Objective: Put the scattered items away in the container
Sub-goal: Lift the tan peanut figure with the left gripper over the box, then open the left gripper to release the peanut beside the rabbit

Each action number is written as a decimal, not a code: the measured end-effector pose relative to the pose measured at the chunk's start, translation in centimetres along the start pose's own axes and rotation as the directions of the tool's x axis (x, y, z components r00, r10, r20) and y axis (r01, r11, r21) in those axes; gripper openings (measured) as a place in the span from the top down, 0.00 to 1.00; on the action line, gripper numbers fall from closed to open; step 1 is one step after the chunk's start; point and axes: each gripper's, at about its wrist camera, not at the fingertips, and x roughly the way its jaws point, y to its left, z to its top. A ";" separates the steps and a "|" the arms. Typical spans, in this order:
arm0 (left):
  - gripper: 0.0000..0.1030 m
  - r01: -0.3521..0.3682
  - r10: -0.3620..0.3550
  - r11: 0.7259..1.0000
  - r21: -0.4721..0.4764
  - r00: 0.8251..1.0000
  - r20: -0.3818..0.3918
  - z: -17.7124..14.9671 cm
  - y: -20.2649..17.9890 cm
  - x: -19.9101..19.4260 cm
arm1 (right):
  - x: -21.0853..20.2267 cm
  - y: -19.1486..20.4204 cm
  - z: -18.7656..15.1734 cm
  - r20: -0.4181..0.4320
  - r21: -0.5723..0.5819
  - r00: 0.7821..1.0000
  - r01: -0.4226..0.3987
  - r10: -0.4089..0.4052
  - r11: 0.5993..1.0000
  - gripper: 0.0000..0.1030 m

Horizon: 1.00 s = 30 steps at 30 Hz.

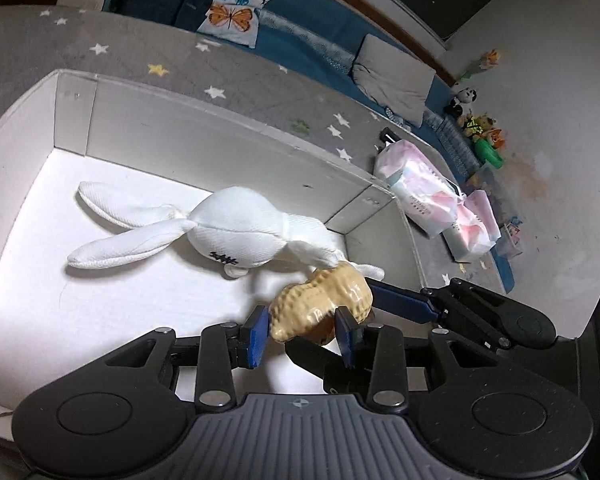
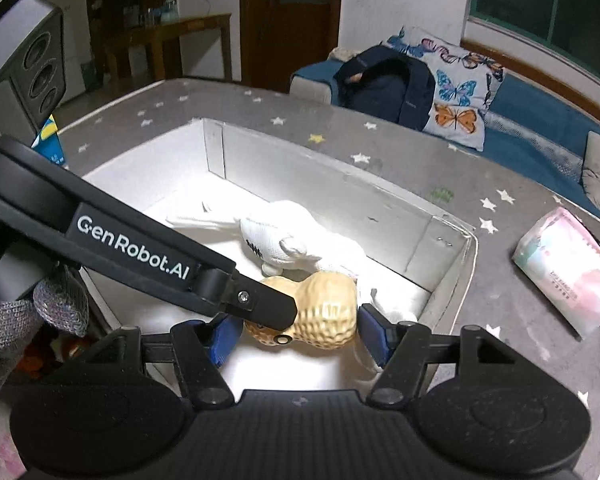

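Observation:
A tan peanut-shaped toy is held over the floor of an open white box. My left gripper has its blue pads on both sides of the peanut's near end. My right gripper brackets the same peanut from the other side, its pads against the toy. The left gripper's black arm crosses the right wrist view. A white plush rabbit lies inside the box behind the peanut; it also shows in the right wrist view.
The box sits on a grey star-patterned surface. Two pink tissue packs lie to its right, also in the right wrist view. A blue sofa with a butterfly pillow stands behind. Small toys sit far right.

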 end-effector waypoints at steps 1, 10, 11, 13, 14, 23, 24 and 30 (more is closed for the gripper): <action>0.62 0.000 0.000 1.000 -0.004 1.000 -0.003 0.0 0.1 0.1 | 0.2 0.1 0.1 -0.007 -0.005 1.000 0.003 -0.003 1.000 0.38; 0.63 -0.004 0.004 1.000 -0.022 1.000 -0.010 0.2 0.4 0.6 | 1.2 0.2 0.6 -0.039 -0.031 0.999 0.008 -0.009 0.999 0.38; 0.63 -0.004 0.003 1.000 -0.023 1.000 -0.010 0.2 0.4 0.6 | 1.3 0.1 0.6 -0.040 -0.031 0.999 0.007 -0.009 1.000 0.38; 0.63 -0.002 0.002 1.000 -0.025 1.000 -0.010 0.2 0.4 0.6 | 1.3 0.1 0.6 -0.038 -0.026 0.999 0.006 -0.007 1.000 0.39; 0.63 -0.002 0.001 1.000 -0.026 1.000 -0.009 0.2 0.4 0.6 | 1.2 0.1 0.6 -0.036 -0.025 0.999 0.006 -0.007 1.000 0.39; 0.63 -0.010 0.011 1.000 -0.014 1.000 0.025 -0.2 0.3 -0.4 | 0.0 0.1 0.2 0.006 -0.001 1.000 0.011 -0.011 1.000 0.35; 0.63 -0.012 0.012 1.000 -0.013 0.999 0.030 -0.2 0.2 -0.6 | -0.2 0.2 0.1 0.012 0.000 1.000 0.014 -0.014 1.000 0.35; 0.63 -0.023 0.021 1.000 0.019 0.997 0.078 -1.0 -0.8 -2.2 | -2.4 0.5 -0.6 0.072 0.020 0.997 0.034 -0.035 0.999 0.34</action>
